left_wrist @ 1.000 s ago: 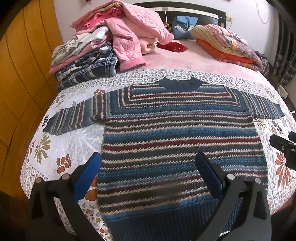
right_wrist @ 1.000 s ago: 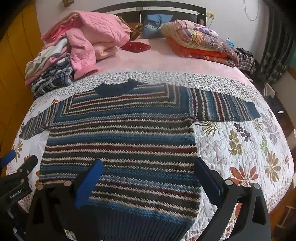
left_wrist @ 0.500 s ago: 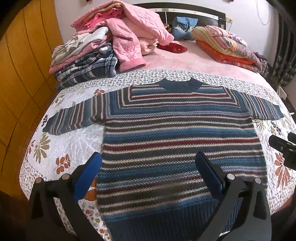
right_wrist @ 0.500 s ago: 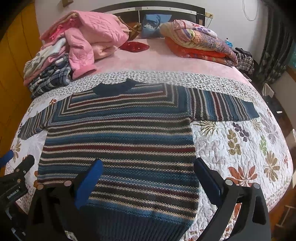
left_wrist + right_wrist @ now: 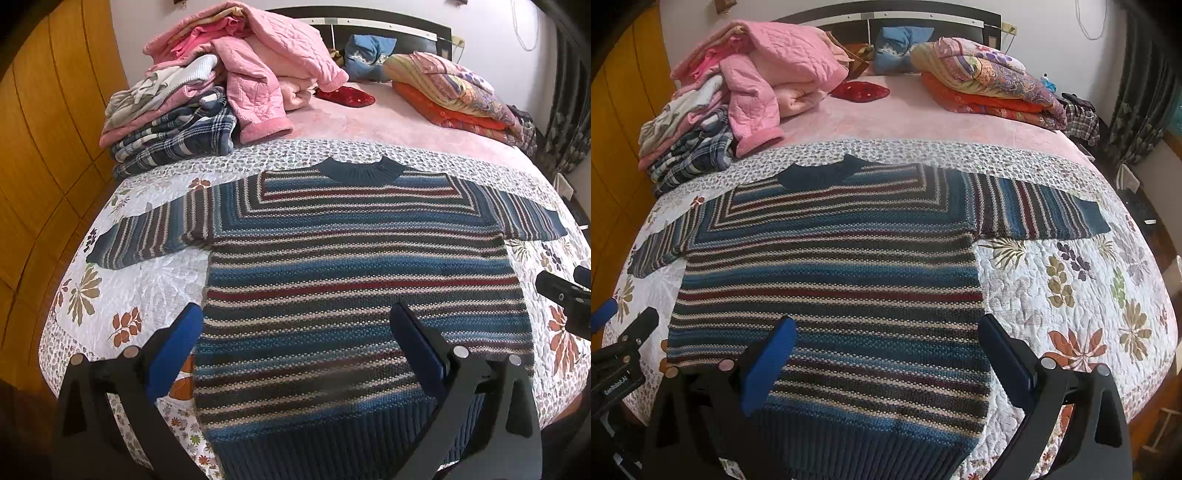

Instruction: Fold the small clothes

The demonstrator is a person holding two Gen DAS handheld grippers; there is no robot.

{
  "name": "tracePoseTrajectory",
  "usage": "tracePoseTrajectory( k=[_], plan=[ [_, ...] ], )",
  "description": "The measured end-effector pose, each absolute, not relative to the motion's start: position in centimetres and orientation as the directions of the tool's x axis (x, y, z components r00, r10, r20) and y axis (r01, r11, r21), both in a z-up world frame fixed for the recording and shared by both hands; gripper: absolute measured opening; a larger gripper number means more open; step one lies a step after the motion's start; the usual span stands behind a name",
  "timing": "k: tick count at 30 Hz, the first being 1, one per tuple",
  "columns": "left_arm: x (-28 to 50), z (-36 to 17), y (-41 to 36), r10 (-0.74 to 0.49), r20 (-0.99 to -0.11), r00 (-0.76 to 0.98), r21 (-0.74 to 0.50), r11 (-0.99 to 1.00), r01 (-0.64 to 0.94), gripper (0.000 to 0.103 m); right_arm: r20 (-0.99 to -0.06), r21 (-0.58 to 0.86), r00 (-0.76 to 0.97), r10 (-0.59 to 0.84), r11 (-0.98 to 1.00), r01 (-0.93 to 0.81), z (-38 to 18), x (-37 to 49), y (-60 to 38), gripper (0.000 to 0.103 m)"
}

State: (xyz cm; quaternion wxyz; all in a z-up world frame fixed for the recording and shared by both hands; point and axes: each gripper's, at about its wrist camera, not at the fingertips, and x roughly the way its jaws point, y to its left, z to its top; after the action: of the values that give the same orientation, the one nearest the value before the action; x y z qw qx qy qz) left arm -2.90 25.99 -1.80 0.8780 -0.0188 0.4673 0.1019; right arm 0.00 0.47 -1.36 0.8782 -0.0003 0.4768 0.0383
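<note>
A striped knit sweater point(image 5: 354, 280) in blue, red and cream lies flat on the floral quilt point(image 5: 147, 280), collar toward the headboard, both sleeves spread sideways. My left gripper point(image 5: 295, 339) hovers open above its lower hem, blue pads wide apart, nothing between them. In the right wrist view the same sweater point(image 5: 831, 280) fills the middle, and my right gripper point(image 5: 886, 347) hangs open over the hem's right half. Each gripper shows at the edge of the other's view: the right gripper point(image 5: 565, 295) at the far right, the left gripper point(image 5: 617, 350) at the lower left.
A heap of pink and plaid clothes point(image 5: 207, 85) sits at the back left of the bed. Folded orange and patterned blankets point(image 5: 454, 92) lie at the back right, with a red cushion point(image 5: 345, 96) between. Wooden panelling point(image 5: 40, 155) runs along the left; curtains point(image 5: 1141, 96) hang at right.
Both grippers have drifted slightly; the sweater sits a little differently in each view. The sweater itself has not moved and both grippers stay open.
</note>
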Motion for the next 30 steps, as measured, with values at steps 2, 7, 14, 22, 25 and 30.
tracePoseTrajectory(
  k=[2,7,14,22,25,30],
  plan=[
    [-2.87,-1.74,26.0,0.16,-0.825,0.542,0.061,0.979,-0.196,0.1,-0.837,0.036,0.543,0.068,0.997,-0.068,-1.32,0.05,0.48,0.099],
    [-2.92,-1.79,25.96,0.162,-0.824,0.543,0.062,0.978,-0.198,0.1,-0.837,0.036,0.543,0.068,0.997,-0.068,-1.24,0.13,0.52,0.099],
    [-2.81,-1.52,26.17,0.162,-0.823,0.544,0.059,0.978,-0.202,0.1,-0.837,0.034,0.544,0.066,0.997,-0.068,-1.26,0.09,0.56,0.099],
    [-2.84,-1.54,26.12,0.162,-0.823,0.544,0.06,0.978,-0.201,0.1,-0.837,0.036,0.543,0.067,0.997,-0.068,-1.26,0.1,0.52,0.099],
    [-2.85,-1.57,26.09,0.163,-0.823,0.544,0.061,0.978,-0.2,0.1,-0.837,0.037,0.543,0.067,0.997,-0.067,-1.26,0.1,0.52,0.099],
    [-2.76,-1.41,26.22,0.166,-0.822,0.545,0.063,0.977,-0.203,0.1,-0.837,0.037,0.542,0.068,0.997,-0.068,-1.21,0.17,0.54,0.099]
  ],
)
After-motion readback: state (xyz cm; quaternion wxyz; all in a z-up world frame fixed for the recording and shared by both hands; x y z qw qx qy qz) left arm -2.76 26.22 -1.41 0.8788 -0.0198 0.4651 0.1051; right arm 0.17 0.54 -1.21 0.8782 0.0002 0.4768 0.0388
